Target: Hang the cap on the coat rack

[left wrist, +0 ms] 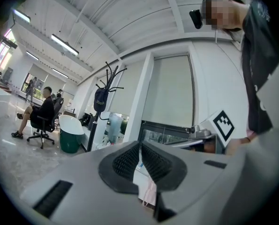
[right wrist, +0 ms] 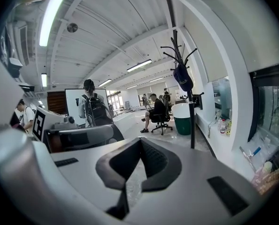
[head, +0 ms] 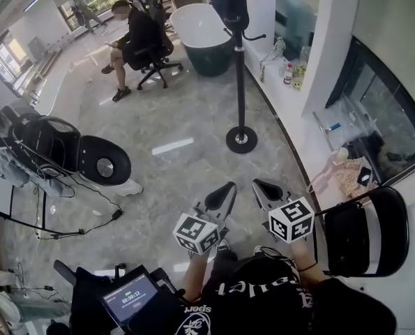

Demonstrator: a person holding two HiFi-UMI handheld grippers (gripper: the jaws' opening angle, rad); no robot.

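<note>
A black coat rack (head: 240, 61) stands on the marble floor ahead of me, on a round base (head: 241, 139). A dark cap (head: 229, 7) hangs near its top, also visible as the dark cap (left wrist: 101, 100) in the left gripper view and the cap (right wrist: 183, 79) in the right gripper view. My left gripper (head: 223, 195) and right gripper (head: 266, 190) are held side by side close to my body, well short of the rack. Both are shut, tips touching, with nothing between the pads.
A person sits on an office chair (head: 153, 51) beyond the rack, beside a white and green tub (head: 204, 33). A black folding chair (head: 367, 232) stands at my right. Equipment and cables (head: 61, 152) lie at the left. A white counter with bottles (head: 288, 73) runs along the right wall.
</note>
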